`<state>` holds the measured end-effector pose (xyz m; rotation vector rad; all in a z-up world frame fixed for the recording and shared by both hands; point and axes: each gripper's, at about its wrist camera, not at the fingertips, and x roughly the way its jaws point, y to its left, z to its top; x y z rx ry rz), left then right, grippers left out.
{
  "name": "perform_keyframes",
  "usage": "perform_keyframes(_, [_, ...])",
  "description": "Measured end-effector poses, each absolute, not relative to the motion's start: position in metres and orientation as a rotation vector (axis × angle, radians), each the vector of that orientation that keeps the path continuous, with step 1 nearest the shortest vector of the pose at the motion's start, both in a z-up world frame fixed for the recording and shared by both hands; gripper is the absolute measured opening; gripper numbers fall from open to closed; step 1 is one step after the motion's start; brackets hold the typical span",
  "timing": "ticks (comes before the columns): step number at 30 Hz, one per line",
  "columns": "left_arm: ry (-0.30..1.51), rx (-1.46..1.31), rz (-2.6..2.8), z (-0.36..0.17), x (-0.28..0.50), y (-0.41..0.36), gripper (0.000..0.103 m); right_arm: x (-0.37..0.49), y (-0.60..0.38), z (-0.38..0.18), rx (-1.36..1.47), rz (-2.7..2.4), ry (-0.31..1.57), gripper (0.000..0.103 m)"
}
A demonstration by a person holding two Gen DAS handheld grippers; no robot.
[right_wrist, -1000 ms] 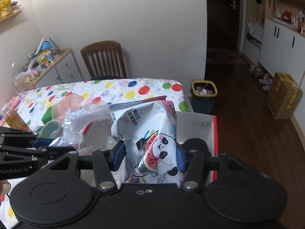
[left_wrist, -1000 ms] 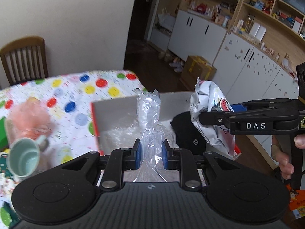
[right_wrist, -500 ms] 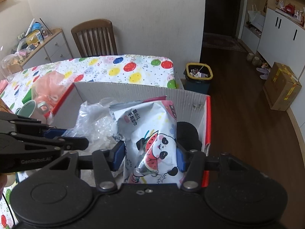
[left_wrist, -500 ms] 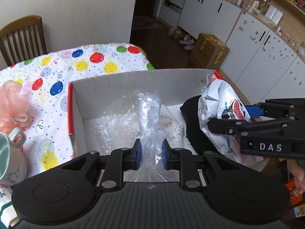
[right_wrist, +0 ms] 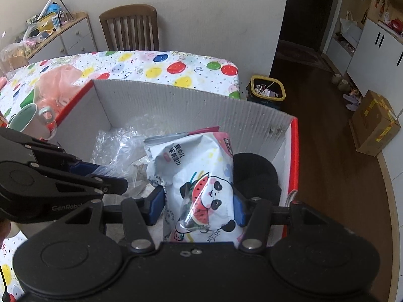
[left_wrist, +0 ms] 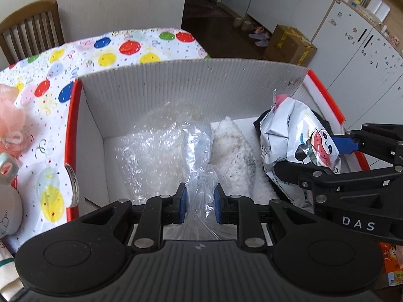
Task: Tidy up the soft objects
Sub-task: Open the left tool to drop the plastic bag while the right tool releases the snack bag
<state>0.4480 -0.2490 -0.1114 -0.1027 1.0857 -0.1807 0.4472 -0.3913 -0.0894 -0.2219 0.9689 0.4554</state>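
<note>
My left gripper (left_wrist: 199,206) is shut on a clear plastic bag (left_wrist: 196,151) and holds it down inside the white cardboard box with red edges (left_wrist: 176,83). My right gripper (right_wrist: 199,206) is shut on a white wet-wipes pack with a panda and watermelon print (right_wrist: 199,173), low in the box's right side. The pack (left_wrist: 297,138) and the right gripper (left_wrist: 335,161) also show in the left wrist view. The box (right_wrist: 191,103) holds bubble wrap (left_wrist: 151,146), a white fluffy cloth (left_wrist: 236,146) and a black soft item (right_wrist: 254,171).
The box stands on a table with a balloon-print cloth (left_wrist: 105,47). A pink mesh puff (left_wrist: 10,115) and a green mug (right_wrist: 27,118) sit left of the box. A wooden chair (right_wrist: 129,27) stands behind the table. A bin (right_wrist: 268,90) and a cardboard carton (right_wrist: 375,123) are on the floor.
Both grippers have lowered their loads from above the box down into it. The cameras now look into the box from close up.
</note>
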Motion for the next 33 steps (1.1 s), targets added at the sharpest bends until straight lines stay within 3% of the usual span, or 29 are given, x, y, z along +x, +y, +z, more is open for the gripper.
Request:
perform_keyframes(10, [1.152, -0.157, -0.178, -0.124, 0.455, -0.246, 0.021, 0.449, -0.393, -0.097, -0.202, 0.457, 0.984, 0.056])
perform_keyframes(16, [1.161, -0.161, -0.151, -0.123, 0.455, -0.246, 0.029, 0.449, -0.393, -0.097, -0.192, 0.463, 0.987, 0.061])
perform_keyframes(18, [1.152, -0.169, -0.145, -0.121, 0.453, -0.243, 0.036, 0.448, -0.394, -0.094, -0.186, 0.466, 0.98, 0.062])
perform_keyframes(20, [1.144, -0.184, -0.142, -0.118, 0.451, -0.241, 0.053, 0.446, -0.395, -0.091, -0.182, 0.468, 0.972, 0.063])
perform_keyframes(31, [1.061, -0.222, -0.163, -0.093, 0.431, -0.236, 0.06, 0.438, -0.407, -0.069, -0.133, 0.471, 0.928, 0.073])
perform_keyframes(33, [1.042, -0.235, -0.16, -0.085, 0.426, -0.233, 0.067, 0.435, -0.411, -0.063, -0.12, 0.471, 0.916, 0.075])
